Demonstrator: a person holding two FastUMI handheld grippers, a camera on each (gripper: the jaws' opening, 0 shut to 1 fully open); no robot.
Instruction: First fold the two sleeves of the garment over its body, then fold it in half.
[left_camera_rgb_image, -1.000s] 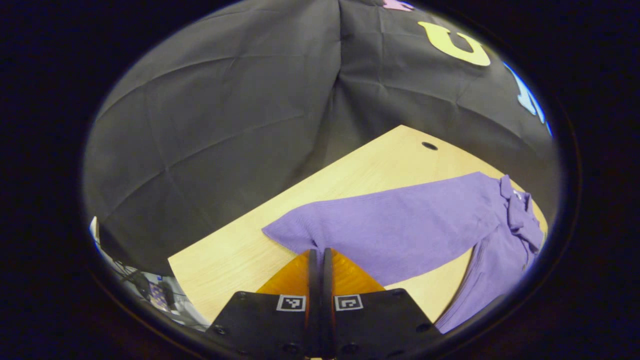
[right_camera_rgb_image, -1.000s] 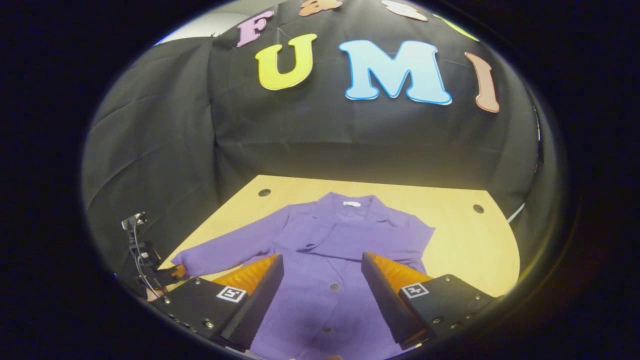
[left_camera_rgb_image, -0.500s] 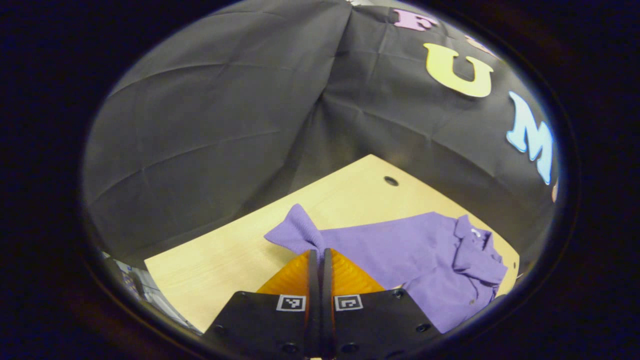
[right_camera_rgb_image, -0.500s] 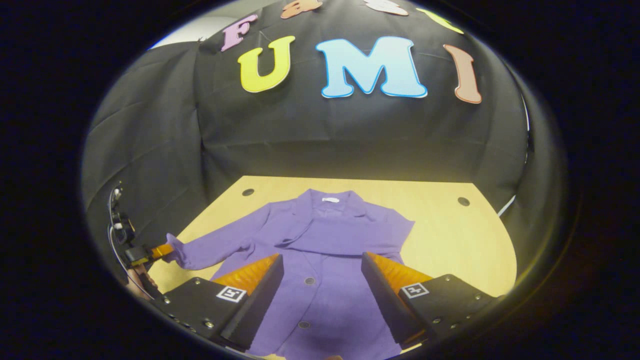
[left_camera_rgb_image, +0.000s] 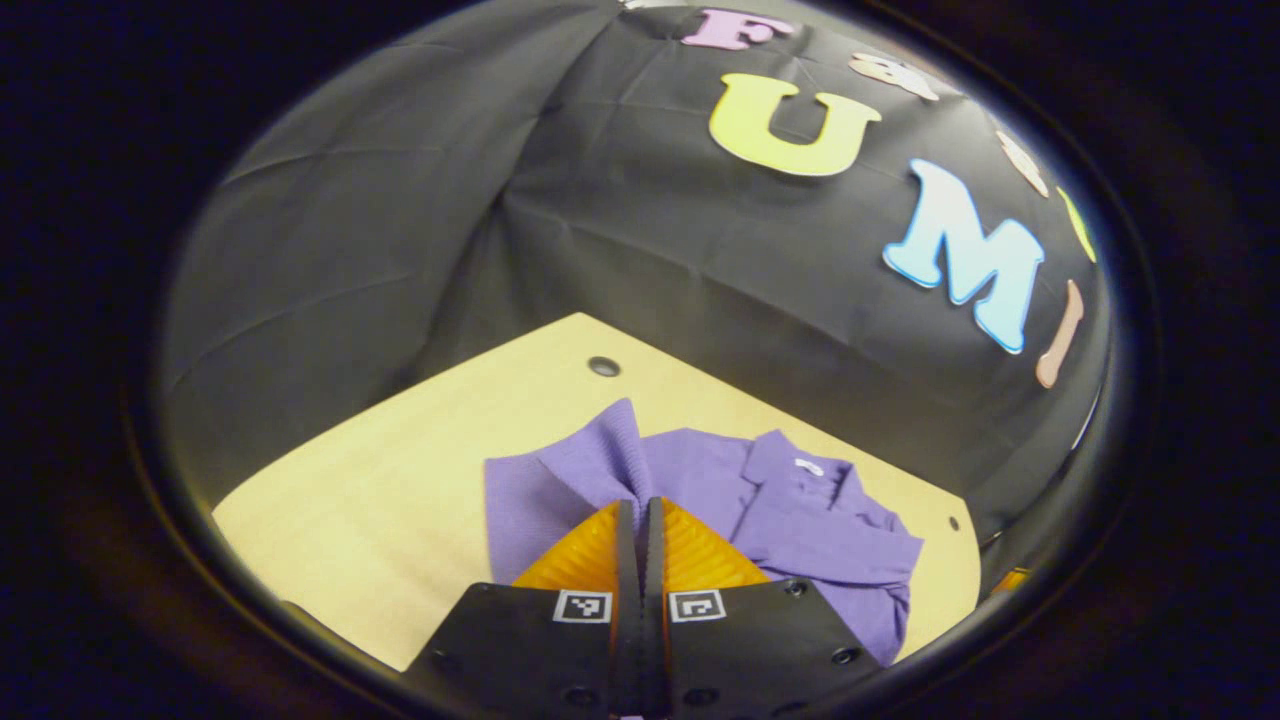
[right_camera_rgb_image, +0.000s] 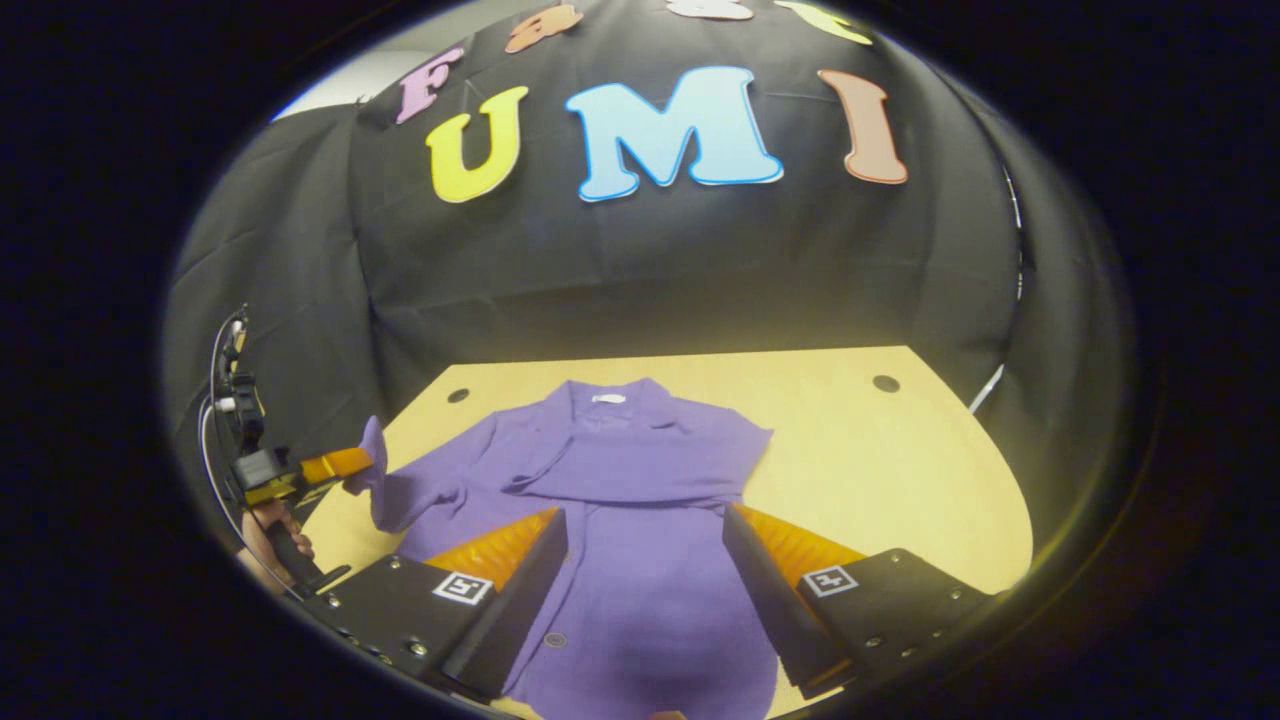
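Currently the purple jacket (right_camera_rgb_image: 640, 500) lies front-up on the wooden table (right_camera_rgb_image: 900, 470), collar (right_camera_rgb_image: 605, 400) toward the booth wall and hem toward the camera in the right gripper view. One sleeve (right_camera_rgb_image: 650, 480) is folded flat across the chest, running crosswise below the collar. The other sleeve (right_camera_rgb_image: 420, 480) is raised off the table at its cuff end: the left gripper (right_camera_rgb_image: 352, 462) has its jaws pressed together on the cuff, with the cuff fabric sticking up past the fingertips. A hand (right_camera_rgb_image: 265, 545) grips the handle of that gripper at the left edge of the right gripper view, with cables running up behind it. In the left gripper view the left gripper (left_camera_rgb_image: 640, 512) shows its two fingers closed against each other with the purple sleeve (left_camera_rgb_image: 600, 460) pinched between them, the cloth rising in a peak above the tips; beyond it the jacket (left_camera_rgb_image: 800, 510) body and collar (left_camera_rgb_image: 800, 465) rest on the table (left_camera_rgb_image: 380, 500). The right gripper (right_camera_rgb_image: 645, 535) hovers low over the lower half of the jacket, jaws wide apart, nothing between them; whether its fingers touch the cloth cannot be told. Two buttons (right_camera_rgb_image: 550, 638) show on the jacket front between and below those fingers. Round holes (right_camera_rgb_image: 885, 383) sit in the table's far corners
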